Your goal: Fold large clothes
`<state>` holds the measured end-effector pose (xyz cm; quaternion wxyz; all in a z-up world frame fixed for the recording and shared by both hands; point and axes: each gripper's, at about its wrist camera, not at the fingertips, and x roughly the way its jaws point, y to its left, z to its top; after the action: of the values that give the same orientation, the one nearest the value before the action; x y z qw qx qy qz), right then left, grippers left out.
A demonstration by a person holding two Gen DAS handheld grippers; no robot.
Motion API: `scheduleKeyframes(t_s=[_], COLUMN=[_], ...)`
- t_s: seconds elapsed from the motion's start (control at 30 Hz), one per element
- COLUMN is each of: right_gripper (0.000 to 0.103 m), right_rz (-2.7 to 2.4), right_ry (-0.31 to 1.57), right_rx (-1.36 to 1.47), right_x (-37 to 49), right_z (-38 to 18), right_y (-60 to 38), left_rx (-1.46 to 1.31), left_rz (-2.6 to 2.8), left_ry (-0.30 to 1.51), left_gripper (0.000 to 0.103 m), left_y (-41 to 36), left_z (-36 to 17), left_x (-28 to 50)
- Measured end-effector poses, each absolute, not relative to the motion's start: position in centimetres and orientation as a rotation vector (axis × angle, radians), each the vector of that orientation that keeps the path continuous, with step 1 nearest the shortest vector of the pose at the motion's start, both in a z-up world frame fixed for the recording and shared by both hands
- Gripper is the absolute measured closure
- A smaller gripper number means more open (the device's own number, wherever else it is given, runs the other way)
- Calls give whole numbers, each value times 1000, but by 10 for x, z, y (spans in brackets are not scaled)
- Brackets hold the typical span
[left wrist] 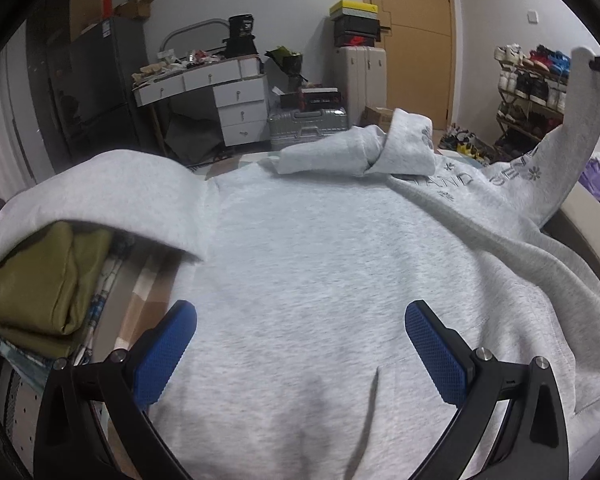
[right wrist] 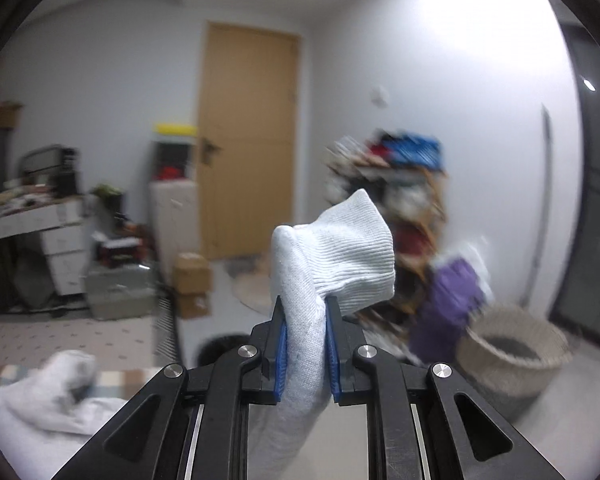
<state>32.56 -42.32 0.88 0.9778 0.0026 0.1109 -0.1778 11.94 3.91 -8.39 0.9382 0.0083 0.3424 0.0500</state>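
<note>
The right gripper (right wrist: 305,312) clamps the cuff (right wrist: 348,256) of a grey hoodie (left wrist: 320,264) sprawled on the bed, sleeve raised above it; the left gripper (left wrist: 300,344) hovers released over the hem. A shallow pinch could slip, dropping the sleeve crooked.

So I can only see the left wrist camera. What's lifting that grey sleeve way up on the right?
Observer: The right gripper; its blue pads are shut on the light grey hoodie sleeve just below the ribbed cuff.
Operator: Is the cuff hanging down?
Observer: No, it sticks up above the fingers.
Operator: What's on the floor over there?
Observer: A round woven basket, beside a purple bag.
</note>
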Motion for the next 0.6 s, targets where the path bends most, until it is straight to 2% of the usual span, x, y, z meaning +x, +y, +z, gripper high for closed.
scheduleKeyframes(t_s=[0.2, 0.3, 0.43, 0.53, 0.57, 0.6], right_gripper=[87, 87, 85, 74, 73, 77], right_rz=[52, 276, 474, 562, 570, 595], right_ry=[201, 326, 561, 792, 889, 932], right_rx=[7, 1, -68, -151, -187, -179], right_x=[322, 339, 371, 395, 401, 402], right_z=[1, -40, -133, -216, -246, -259], right_y=[-263, -169, -44, 25, 42, 45], left_rx=[-17, -27, -52, -74, -75, -76], left_rz=[145, 165, 211, 232, 240, 247], left_ry=[682, 678, 685, 713, 717, 715], left_gripper=[1, 1, 1, 1, 1, 1], left_y=[60, 69, 85, 96, 99, 102], left_z=[-85, -87, -93, -100, -100, -100], left_x=[104, 96, 95, 97, 97, 98])
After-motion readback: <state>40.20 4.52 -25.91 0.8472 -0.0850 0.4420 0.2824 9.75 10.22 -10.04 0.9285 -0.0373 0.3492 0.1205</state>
